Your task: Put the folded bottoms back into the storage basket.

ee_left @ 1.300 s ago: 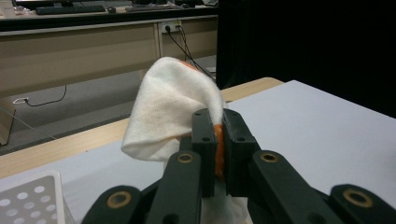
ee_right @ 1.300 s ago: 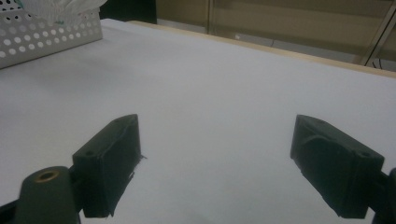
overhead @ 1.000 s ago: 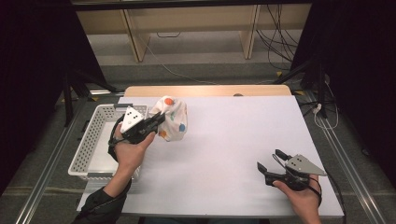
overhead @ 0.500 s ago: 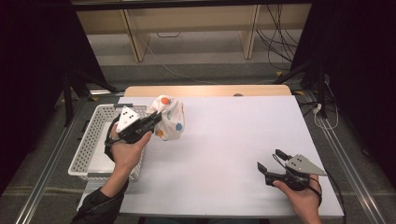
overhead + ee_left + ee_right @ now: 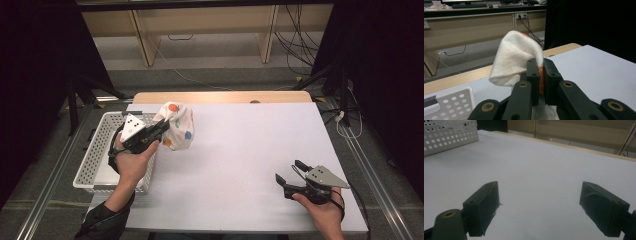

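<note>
Spotted cloth (image 5: 515, 58) pinched between left gripper (image 5: 540, 80) jaws (lifted)

- The high view is evenly lit from above — the white table (image 5: 250, 150) is bright, while both sides fall into near-black.
- Shadows on the table are soft and short; there is no harsh glare.
- In the left gripper view the cloth (image 5: 515, 60) is fairly sharp, the nearest jaw parts slightly soft.
- The right gripper view is dimmer and greyish — its jaws are blurred close up, and the basket (image 5: 449, 135) looks grainy.
</note>
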Action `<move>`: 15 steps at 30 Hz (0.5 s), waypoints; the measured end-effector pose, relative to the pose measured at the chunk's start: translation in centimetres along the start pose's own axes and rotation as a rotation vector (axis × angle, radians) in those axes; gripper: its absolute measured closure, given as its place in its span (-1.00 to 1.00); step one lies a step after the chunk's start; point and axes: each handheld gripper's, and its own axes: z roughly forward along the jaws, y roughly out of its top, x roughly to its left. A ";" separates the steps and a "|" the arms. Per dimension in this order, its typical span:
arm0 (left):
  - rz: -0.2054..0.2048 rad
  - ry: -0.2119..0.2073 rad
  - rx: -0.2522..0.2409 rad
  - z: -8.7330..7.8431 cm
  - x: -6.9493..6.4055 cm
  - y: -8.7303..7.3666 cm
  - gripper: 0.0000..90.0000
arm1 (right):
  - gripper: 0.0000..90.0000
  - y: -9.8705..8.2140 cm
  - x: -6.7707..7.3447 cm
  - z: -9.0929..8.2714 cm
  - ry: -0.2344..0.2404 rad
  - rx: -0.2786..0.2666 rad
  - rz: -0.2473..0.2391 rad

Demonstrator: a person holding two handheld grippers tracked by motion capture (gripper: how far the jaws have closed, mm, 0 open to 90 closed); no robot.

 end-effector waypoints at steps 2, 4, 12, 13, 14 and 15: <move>0.002 0.001 -0.001 -0.1 0.1 0.0 0.88 | -0.63 0.0 0.0 0.0 0.000 0.005 0.000; 0.000 0.002 -0.002 -0.2 0.1 0.0 0.88 | -0.63 0.0 0.0 -0.1 -0.003 0.009 -0.002; -0.001 0.009 0.000 -0.4 0.4 -0.1 0.88 | -0.63 0.0 0.0 0.0 -0.002 0.004 0.001; 0.000 0.009 0.000 -0.4 0.4 -0.1 0.88 | -0.63 0.0 0.0 -0.1 -0.002 0.007 0.000; -0.001 0.010 0.000 -0.4 0.5 -0.1 0.88 | -0.63 0.0 0.0 0.0 -0.002 0.003 0.002; -0.004 0.011 -0.001 -0.4 0.5 -0.1 0.88 | -0.63 0.0 0.0 0.0 -0.002 0.003 0.001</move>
